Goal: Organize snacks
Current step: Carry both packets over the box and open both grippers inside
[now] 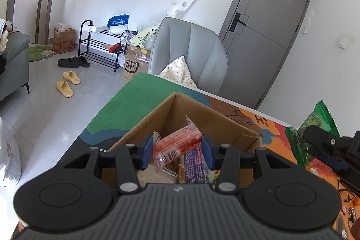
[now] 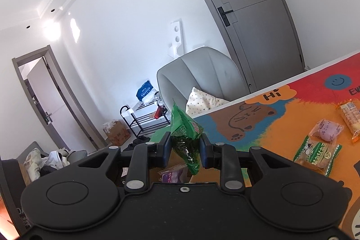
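Note:
My left gripper (image 1: 177,149) hangs over an open cardboard box (image 1: 225,120) on the colourful table mat. An orange-pink snack packet (image 1: 177,143) sits between its blue pads, which stand apart from it; it lies on a purple packet (image 1: 194,163) in the box. My right gripper (image 2: 185,150) is shut on a green snack bag (image 2: 185,134) and holds it up above the mat. The right gripper (image 1: 315,138) with the green bag (image 1: 315,120) also shows at the right edge of the left wrist view.
Loose snacks lie on the mat to the right: a green-and-white packet (image 2: 317,155), a pink-purple packet (image 2: 327,129), an orange biscuit pack (image 2: 351,115). A grey armchair (image 1: 191,48) stands behind the table, then a grey door (image 1: 265,21). Shoe rack and slippers on the floor.

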The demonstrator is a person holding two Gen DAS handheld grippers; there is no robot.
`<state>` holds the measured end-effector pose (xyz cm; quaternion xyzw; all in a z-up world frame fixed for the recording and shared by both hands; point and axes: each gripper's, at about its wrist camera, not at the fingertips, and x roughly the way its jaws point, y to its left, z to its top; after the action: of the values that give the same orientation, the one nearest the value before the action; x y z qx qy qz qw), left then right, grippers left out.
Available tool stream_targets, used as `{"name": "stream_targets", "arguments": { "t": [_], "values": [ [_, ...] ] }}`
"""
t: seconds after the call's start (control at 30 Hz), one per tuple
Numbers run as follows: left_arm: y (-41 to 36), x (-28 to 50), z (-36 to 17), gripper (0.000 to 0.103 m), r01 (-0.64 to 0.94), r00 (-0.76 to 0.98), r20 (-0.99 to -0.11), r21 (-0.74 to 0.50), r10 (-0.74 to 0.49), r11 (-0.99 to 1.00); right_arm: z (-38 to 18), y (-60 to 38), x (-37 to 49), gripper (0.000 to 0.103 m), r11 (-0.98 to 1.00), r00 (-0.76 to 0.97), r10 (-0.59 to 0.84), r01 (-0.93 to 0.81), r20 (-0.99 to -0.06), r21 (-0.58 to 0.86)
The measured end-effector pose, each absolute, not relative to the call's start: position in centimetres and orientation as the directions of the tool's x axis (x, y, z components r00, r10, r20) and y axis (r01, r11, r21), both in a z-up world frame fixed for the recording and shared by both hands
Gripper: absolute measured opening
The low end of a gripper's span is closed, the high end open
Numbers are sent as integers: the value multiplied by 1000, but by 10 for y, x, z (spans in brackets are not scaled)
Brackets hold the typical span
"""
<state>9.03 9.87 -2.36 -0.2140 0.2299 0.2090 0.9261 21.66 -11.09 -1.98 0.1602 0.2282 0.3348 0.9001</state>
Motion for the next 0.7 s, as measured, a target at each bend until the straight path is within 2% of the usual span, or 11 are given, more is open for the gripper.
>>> {"name": "stream_targets", "arguments": {
  "t": [0.7],
  "values": [
    [141,57,-7,50,-528,812,-473,-345,342,776,-25,-55,207,27,680,574,733,-591,-365,435]
  ]
}}
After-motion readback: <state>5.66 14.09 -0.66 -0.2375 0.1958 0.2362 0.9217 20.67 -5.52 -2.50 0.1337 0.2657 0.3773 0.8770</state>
